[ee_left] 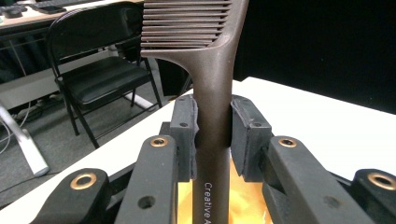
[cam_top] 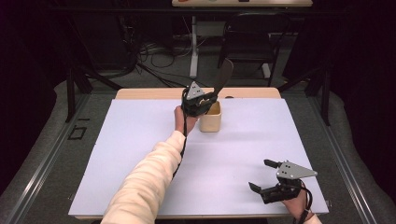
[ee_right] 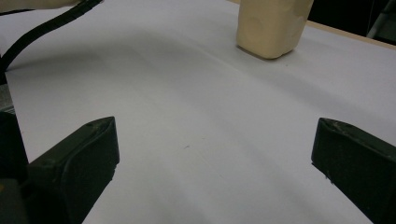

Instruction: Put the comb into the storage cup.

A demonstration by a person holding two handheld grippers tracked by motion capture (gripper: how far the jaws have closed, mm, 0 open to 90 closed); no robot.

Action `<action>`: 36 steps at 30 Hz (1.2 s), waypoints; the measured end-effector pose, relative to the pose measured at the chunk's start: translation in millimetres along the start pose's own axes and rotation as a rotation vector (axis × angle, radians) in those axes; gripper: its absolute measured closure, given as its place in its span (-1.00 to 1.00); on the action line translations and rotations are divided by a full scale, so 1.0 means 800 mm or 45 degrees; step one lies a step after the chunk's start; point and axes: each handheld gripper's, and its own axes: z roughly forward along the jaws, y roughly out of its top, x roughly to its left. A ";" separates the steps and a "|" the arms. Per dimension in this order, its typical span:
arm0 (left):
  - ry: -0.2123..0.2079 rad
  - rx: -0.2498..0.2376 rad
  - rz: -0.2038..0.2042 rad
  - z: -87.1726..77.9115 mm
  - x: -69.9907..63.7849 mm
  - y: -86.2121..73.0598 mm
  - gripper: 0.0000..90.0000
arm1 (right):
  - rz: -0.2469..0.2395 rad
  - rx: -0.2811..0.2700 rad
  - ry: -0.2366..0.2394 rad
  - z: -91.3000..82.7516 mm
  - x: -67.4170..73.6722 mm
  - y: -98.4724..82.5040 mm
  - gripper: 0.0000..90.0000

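We reach our left gripper (cam_top: pixel 201 103) far forward, jaws clamped tight; our right gripper (cam_top: pixel 264 176) rests near, jaws spread wide.

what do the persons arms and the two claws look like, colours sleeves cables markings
Both claws are black, with blocky jaws. The left claw and right claw each carry a grey three-cornered plate with small dark holes on top. Brass-coloured rivets sit in the left claw's linkage arms, and its pads are dark grey. A black cable trails along the cream long sleeve of the left arm.
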 end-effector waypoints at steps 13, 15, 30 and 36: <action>-0.009 0.013 0.001 -0.003 0.002 -0.002 0.61 | 0.004 0.002 -0.004 0.000 -0.001 -0.001 -0.99; -0.009 0.009 -0.002 -0.003 0.003 -0.002 0.61 | 0.004 -0.006 -0.002 -0.001 0.000 -0.001 -0.99; -0.042 0.003 0.010 -0.001 0.004 -0.008 0.61 | 0.005 0.001 -0.001 0.000 -0.001 -0.001 -0.99; -0.049 0.035 0.020 0.002 0.001 -0.010 0.61 | 0.005 -0.001 0.000 -0.001 -0.002 -0.001 -0.99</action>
